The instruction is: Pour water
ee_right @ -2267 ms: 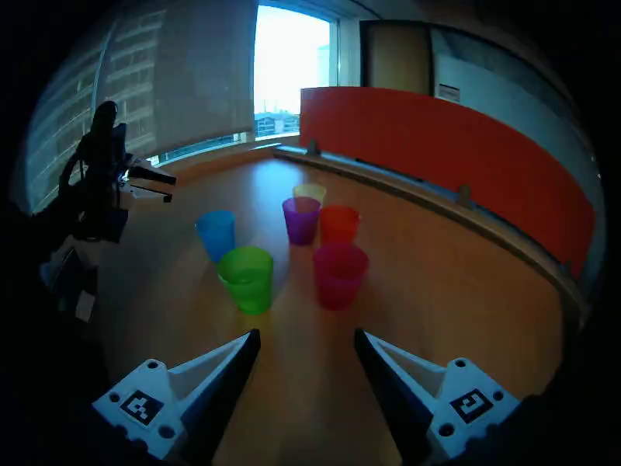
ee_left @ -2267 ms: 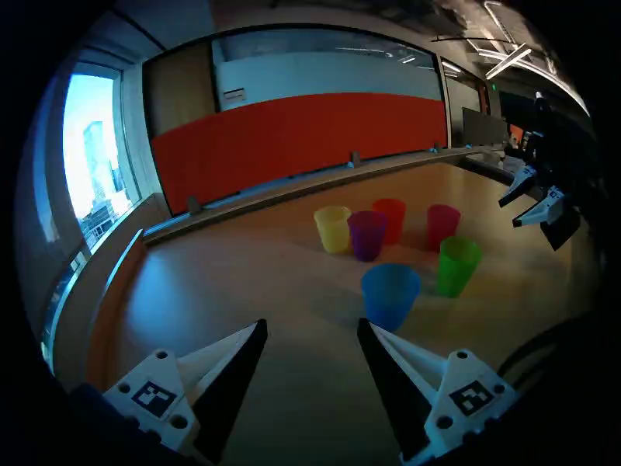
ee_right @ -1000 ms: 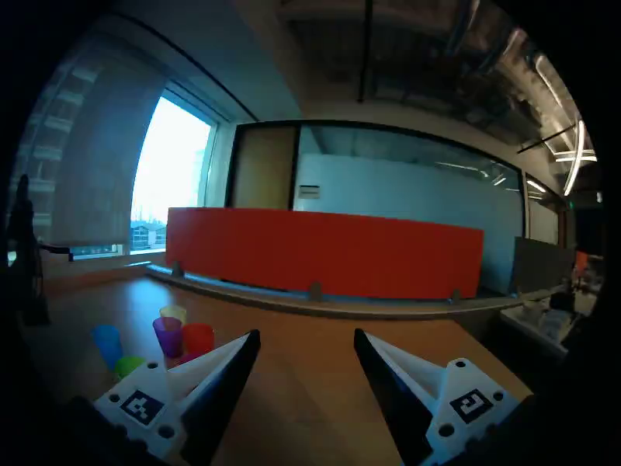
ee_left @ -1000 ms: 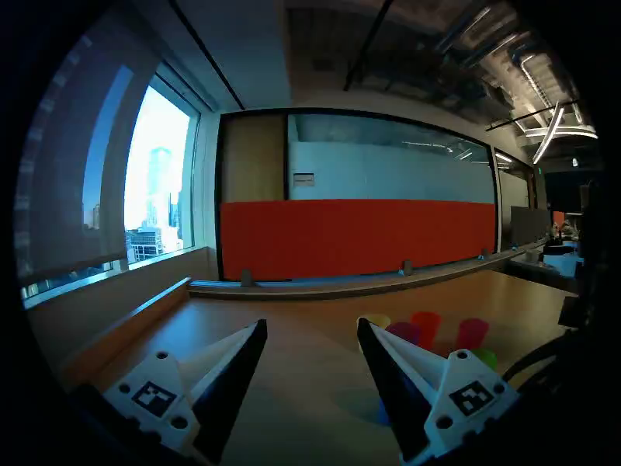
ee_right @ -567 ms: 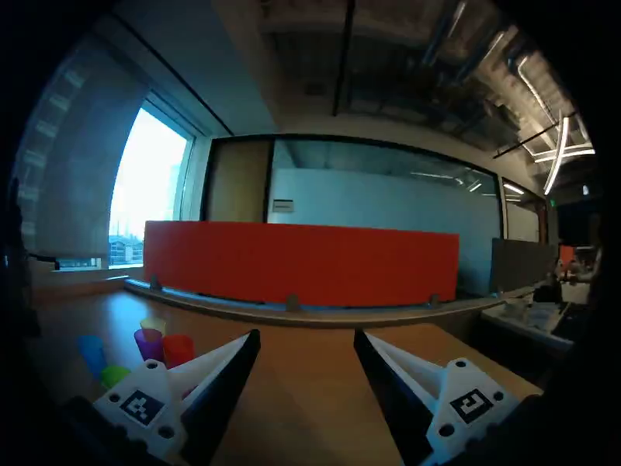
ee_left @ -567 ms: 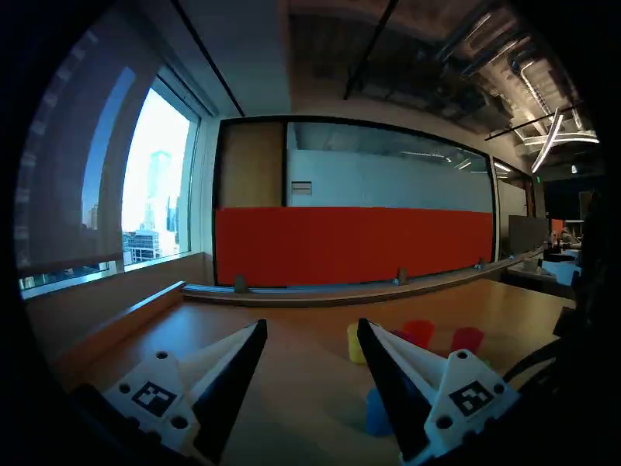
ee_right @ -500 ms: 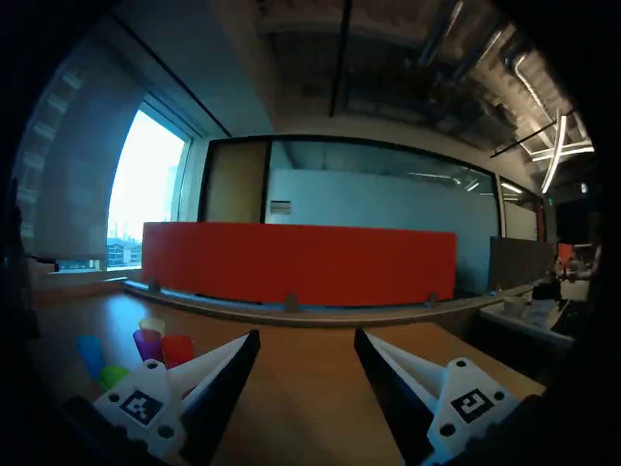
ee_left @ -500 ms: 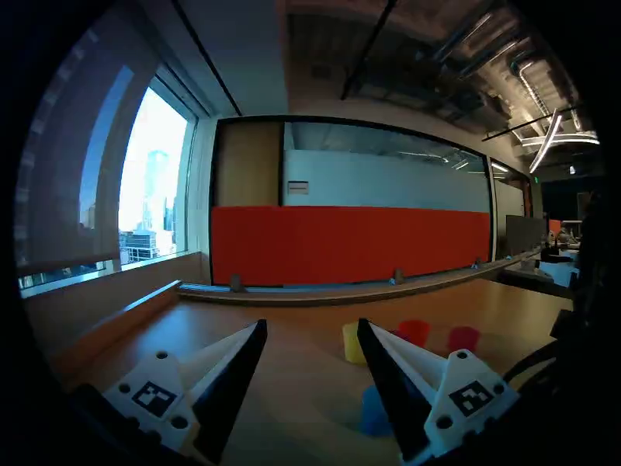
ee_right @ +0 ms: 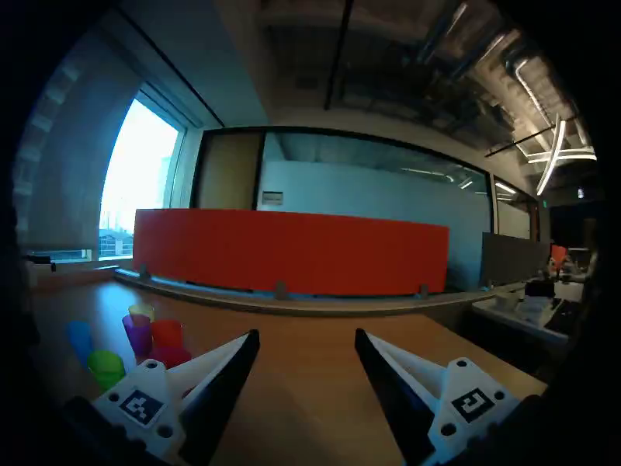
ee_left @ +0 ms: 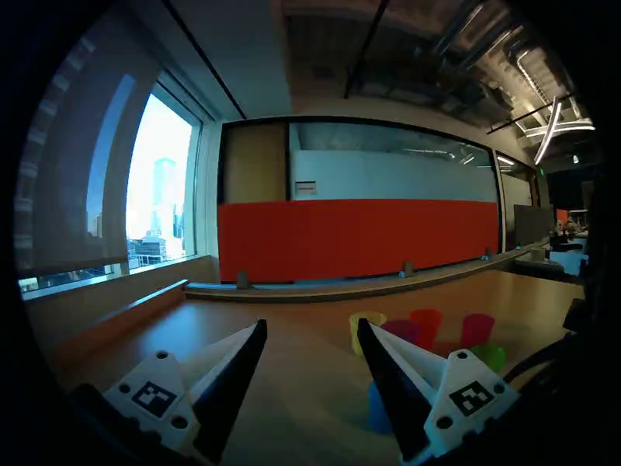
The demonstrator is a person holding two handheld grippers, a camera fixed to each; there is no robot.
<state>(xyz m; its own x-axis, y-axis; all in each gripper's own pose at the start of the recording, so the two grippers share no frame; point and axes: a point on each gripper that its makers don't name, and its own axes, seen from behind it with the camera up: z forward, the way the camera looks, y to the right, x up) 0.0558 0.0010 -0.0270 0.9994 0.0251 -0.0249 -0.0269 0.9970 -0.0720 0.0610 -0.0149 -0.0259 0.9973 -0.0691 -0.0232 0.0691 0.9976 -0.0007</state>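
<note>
My left gripper (ee_left: 310,325) hung above the wooden table (ee_left: 310,318) with its two fingers spread wide and nothing between them. Its camera looked almost level toward the table's far edge, where a long red panel (ee_left: 357,237) stood. A bright window (ee_left: 159,210) ran along the table's left edge.

The cups stood in a loose cluster well in from the far edge and well apart from the window-side edge, partly behind my right-hand finger. The blue cup (ee_left: 376,408) was nearest me, mostly hidden by that finger. Beyond it stood the yellow cup (ee_left: 363,325), the purple cup (ee_left: 400,330), the red cup (ee_left: 425,326) and the pink cup (ee_left: 477,329) in a rough row. The green cup (ee_left: 490,356) stood just in front of the pink one.

My right gripper (ee_right: 307,334) was likewise spread and empty, pointing at the bare table between its fingers. In the right gripper view the same cluster sat low on the left, beside my left-hand finger: blue (ee_right: 79,338), green (ee_right: 105,366), purple (ee_right: 138,335), yellow (ee_right: 141,312), red (ee_right: 166,334) and pink (ee_right: 172,356). All the cups stood upright. Whether any held water I could not tell.
</note>
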